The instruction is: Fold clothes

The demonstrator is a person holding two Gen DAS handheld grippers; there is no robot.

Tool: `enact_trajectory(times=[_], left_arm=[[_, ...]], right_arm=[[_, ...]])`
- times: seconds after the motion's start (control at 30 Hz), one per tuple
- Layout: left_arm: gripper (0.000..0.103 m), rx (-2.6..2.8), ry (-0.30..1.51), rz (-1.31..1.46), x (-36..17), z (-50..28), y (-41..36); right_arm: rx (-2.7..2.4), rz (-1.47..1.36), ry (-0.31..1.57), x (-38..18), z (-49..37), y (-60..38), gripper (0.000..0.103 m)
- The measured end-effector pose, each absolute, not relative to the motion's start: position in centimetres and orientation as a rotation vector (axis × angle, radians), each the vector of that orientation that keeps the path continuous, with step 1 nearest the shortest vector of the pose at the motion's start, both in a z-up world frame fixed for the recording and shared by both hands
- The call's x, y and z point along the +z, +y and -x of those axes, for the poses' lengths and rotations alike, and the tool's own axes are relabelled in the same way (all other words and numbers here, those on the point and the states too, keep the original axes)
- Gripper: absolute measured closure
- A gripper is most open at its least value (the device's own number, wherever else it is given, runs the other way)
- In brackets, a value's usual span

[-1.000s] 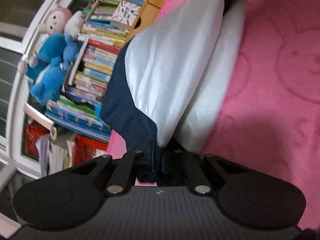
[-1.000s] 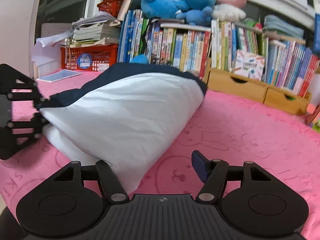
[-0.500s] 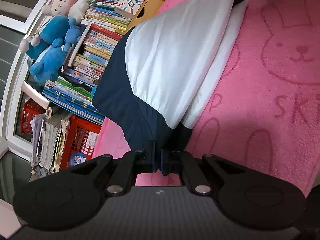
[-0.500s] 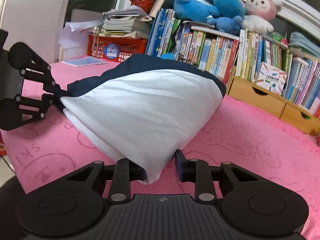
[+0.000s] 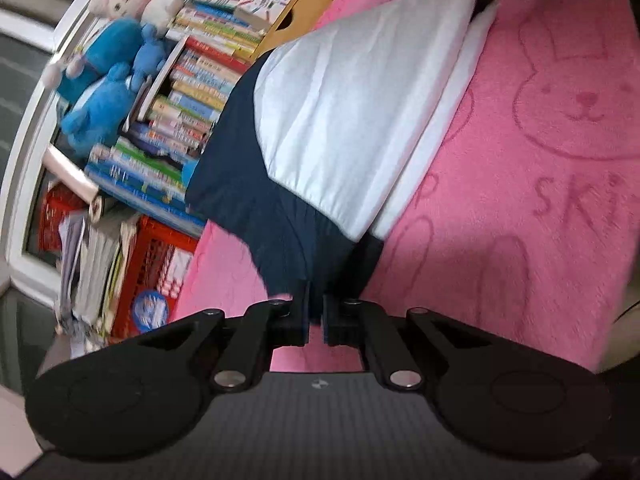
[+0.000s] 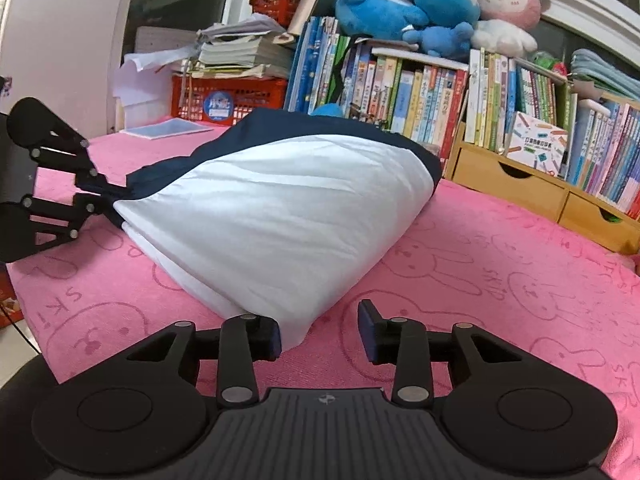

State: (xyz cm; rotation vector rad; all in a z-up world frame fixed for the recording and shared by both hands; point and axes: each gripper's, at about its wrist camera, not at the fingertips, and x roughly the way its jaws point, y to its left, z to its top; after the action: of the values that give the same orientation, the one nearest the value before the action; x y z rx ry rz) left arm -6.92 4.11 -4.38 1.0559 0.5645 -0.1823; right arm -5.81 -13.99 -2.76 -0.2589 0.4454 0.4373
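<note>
Folded white-and-navy cotton garment on pink bunny-print fleece blanket. Left gripper clamped on navy corner; right gripper spread wide, white corner released.

Inventory by kind, located relative to the jaws.

Garments: one, a navy-and-white garment directly ahead of the right jaws.

Grippers: two, a left gripper and a right gripper, each with two fingers.

Plush toys: four on the shelf top beyond the right jaws (three blue plush toys, one pink-and-white rabbit plush).

Red crates: one large red crate ahead-left of the right jaws; a smaller red basket above it.

Wooden drawers: two, ahead-right.

Books: too many to count.
</note>
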Motion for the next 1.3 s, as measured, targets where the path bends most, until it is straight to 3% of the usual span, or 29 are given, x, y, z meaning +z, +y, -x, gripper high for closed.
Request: enact_trajectory(times=[0.17, 0.37, 0.5, 0.63, 0.73, 0.9, 1.1, 1.17, 1.3], left_arm=[[0.094, 0.046, 0.648, -0.800, -0.8, 7.5, 8.9], [0.091, -0.114, 0.353, -0.539, 4.2, 6.7, 1.3], [0.091, -0.240, 0.388, -0.533, 0.7, 3.5, -4.9], [0.092, -0.224, 0.440, -0.608, -3.2, 2.7, -6.5], [0.093, -0.192, 0.425, -0.623, -4.0, 3.7, -5.8], [0.093, -0.166, 0.417, -0.624, -4.0, 4.4, -5.5], [0.093, -0.162, 0.403, -0.558, -3.6, 4.2, -4.7], [0.093, -0.174, 0.410, -0.510, -3.4, 4.2, -4.1], [0.093, -0.189, 0.416, -0.449, -3.1, 4.1, -3.2]], right_arm=[[0.455, 0.255, 0.450, -2.7, 5.7, -14.0, 0.074], [0.476, 0.264, 0.449, -2.7, 5.8, -13.8, 0.074], [0.508, 0.294, 0.443, -2.7, 5.8, -13.8, 0.074], [0.647, 0.206, 0.510, -2.4, 5.4, -16.7, 0.074], [0.707, 0.073, 0.548, -1.5, 4.2, -19.3, 0.059], [0.740, -0.227, 0.585, 0.8, 1.2, -23.7, 0.059], [0.663, -0.006, 0.553, 3.2, -5.7, -16.5, 0.061], [0.638, 0.019, 0.576, 3.1, -8.8, -14.7, 0.069], [0.588, 0.068, 0.621, 2.8, -15.2, -11.2, 0.074]])
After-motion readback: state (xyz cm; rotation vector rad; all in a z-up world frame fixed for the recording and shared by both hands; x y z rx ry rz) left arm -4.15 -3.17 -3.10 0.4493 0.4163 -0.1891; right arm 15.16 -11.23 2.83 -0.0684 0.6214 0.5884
